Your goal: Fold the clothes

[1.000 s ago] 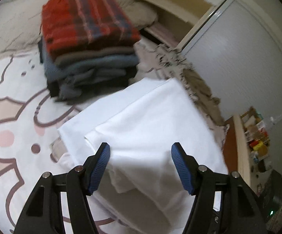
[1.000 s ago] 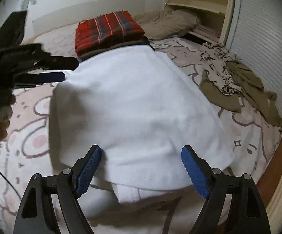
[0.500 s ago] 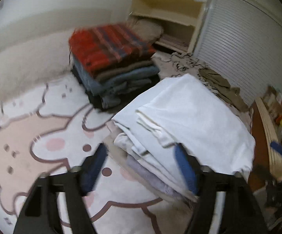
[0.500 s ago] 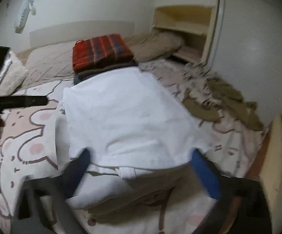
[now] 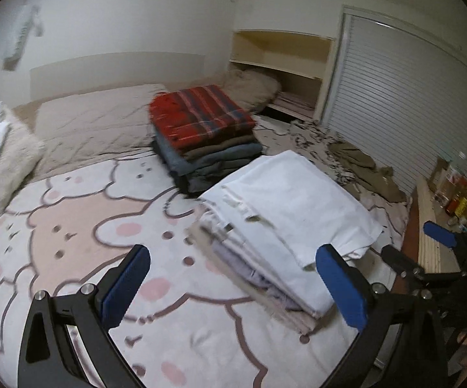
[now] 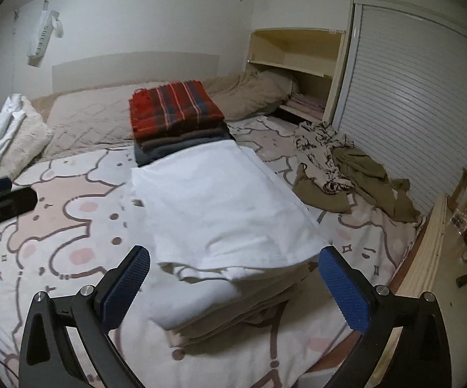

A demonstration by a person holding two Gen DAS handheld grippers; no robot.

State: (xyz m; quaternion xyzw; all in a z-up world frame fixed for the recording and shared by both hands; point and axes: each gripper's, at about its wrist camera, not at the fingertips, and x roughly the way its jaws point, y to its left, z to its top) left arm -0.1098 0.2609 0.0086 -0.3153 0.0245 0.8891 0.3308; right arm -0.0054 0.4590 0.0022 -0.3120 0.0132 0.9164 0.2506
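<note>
Bedding with a rabbit print (image 6: 71, 226) carries a white folded stack (image 6: 220, 207); behind it sits a plaid-topped pile (image 6: 175, 110), to its right crumpled clothes (image 6: 346, 168), probably unfolded. Both the left gripper (image 5: 233, 278) and the right gripper (image 6: 233, 278) gape, empty. Cloth is light and limp: pinch hems.

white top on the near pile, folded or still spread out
Folded. The white top lies as a flat rectangle on the near pile, edges tucked under; neither claw touches it.

folded pile (image 6: 227, 213) on bed (image 6: 71, 242), taller stack (image 6: 175, 116) behind, loose clothes (image 6: 346, 168) right
</note>
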